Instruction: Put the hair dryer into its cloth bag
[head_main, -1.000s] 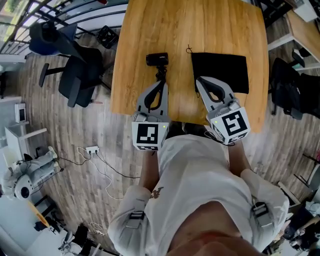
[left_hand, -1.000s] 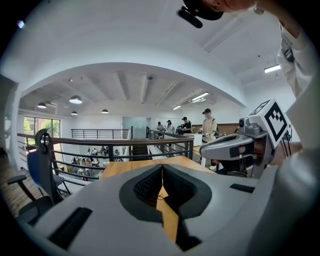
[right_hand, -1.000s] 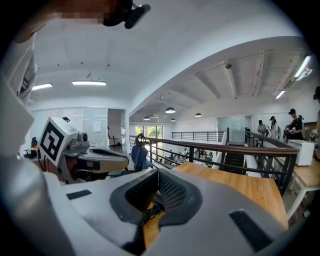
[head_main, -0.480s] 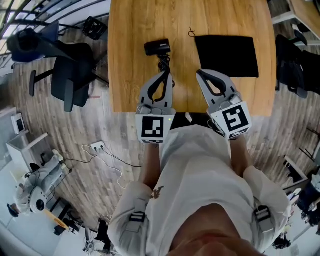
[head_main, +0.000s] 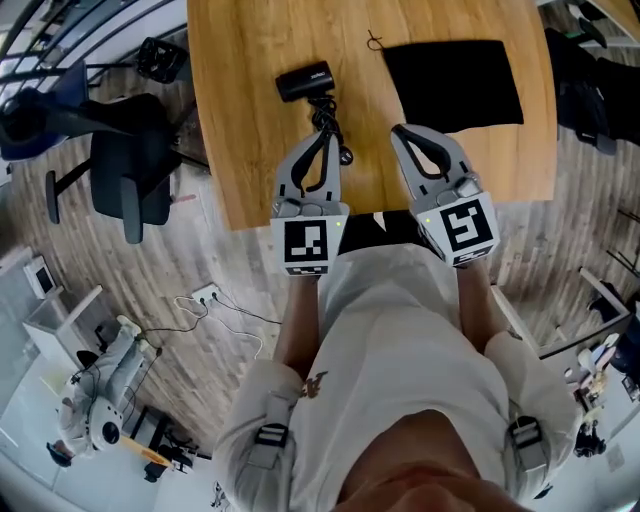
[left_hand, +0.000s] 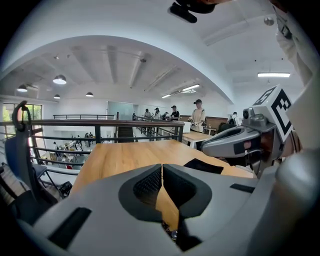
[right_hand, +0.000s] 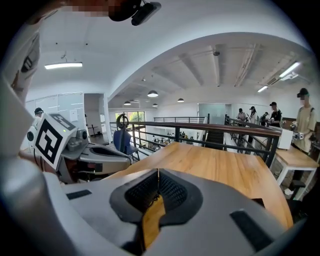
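Black hair dryer (head_main: 305, 82), cord (head_main: 329, 124) bunched; black cloth bag (head_main: 455, 85) flat.

The person holds both arms out in front, side by side, with a gripper in each hand. The left gripper (head_main: 324, 138) points ahead and slightly down, its two jaws pressed together with nothing between them. The right gripper (head_main: 400, 132) lies beside it, a little apart, its jaws also closed and empty. The left cube (head_main: 305, 245) and the right cube (head_main: 460, 228) face upward over the hands. The left forearm (head_main: 297, 325) and the right forearm (head_main: 478, 305) are bare.
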